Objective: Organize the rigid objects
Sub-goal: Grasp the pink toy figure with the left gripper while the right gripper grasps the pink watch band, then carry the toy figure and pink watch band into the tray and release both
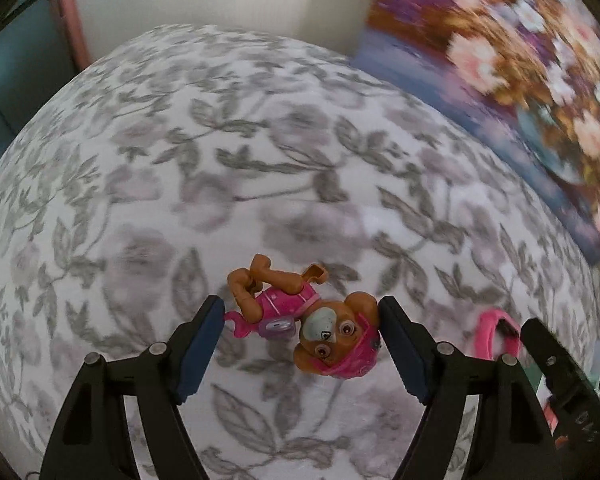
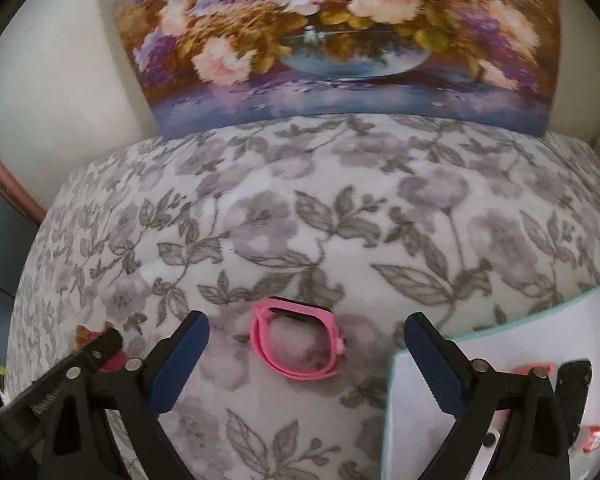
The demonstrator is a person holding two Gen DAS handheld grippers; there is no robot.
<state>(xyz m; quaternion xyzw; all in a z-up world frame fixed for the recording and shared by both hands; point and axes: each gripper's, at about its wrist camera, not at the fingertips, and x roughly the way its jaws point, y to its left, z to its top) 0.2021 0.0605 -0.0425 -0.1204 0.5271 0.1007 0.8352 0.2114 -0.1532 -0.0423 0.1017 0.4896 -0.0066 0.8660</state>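
Observation:
A brown toy pup (image 1: pixel 300 320) in a pink suit spans the jaws of my left gripper (image 1: pixel 300 306). Its head presses the right pad and its pink tail meets the left pad, so the gripper is shut on it. The toy looks sharp while the cloth behind it is smeared. A pink watch band (image 2: pixel 296 344) lies on the flowered cloth (image 2: pixel 300 220) between the wide-open pads of my right gripper (image 2: pixel 306 318), touching neither. The band (image 1: pixel 496 332) also shows at the right of the left wrist view, beside a right-gripper finger (image 1: pixel 548 352).
A white tray with a mint-green rim (image 2: pixel 420 354) sits at the lower right and holds a black object (image 2: pixel 576 392) and small orange pieces. A flower painting (image 2: pixel 340 40) leans on the wall behind the cloth. The left gripper's finger (image 2: pixel 96 352) is close on the left.

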